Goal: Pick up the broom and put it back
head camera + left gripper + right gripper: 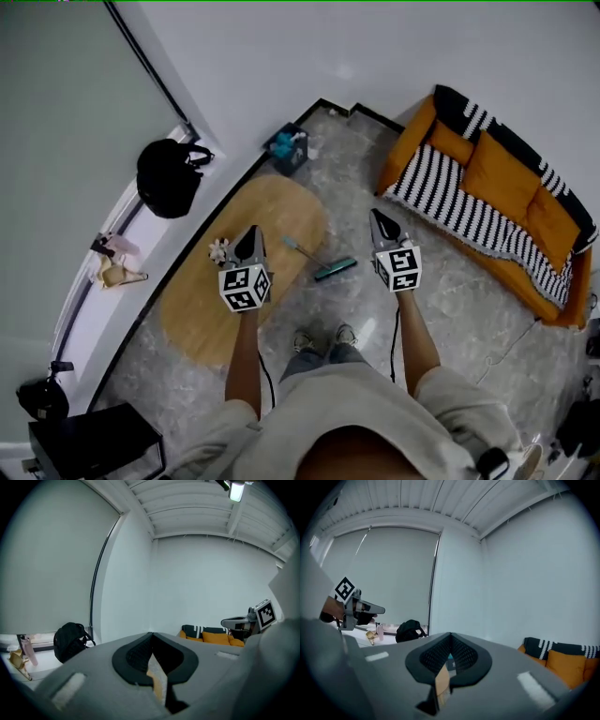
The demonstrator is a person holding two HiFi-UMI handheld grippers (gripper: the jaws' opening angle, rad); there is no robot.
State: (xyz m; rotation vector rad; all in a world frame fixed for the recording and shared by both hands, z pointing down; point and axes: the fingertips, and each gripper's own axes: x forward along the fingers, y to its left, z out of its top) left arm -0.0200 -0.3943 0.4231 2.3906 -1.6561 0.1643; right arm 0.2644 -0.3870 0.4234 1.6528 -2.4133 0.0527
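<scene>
The broom [319, 262] lies on the marble floor between my two grippers and far below them. Its green head [336, 269] is on the tiles and its thin handle runs up-left onto the rug. My left gripper [251, 231] is held up over the rug, its jaws closed together with nothing in them [151, 637]. To the right of the broom my right gripper [377, 217] is raised to about the same height, also shut and empty [451, 637]. Both point roughly level at the far walls, and neither touches the broom.
An oval tan rug [202, 309] covers the floor at left, with a small pale toy [218, 250] on it. An orange sofa with a striped throw [487, 192] lines the right wall. A teal box [288, 148] sits in the corner, a black bag [169, 176] on the windowsill, and a black cabinet [94, 441] at lower left.
</scene>
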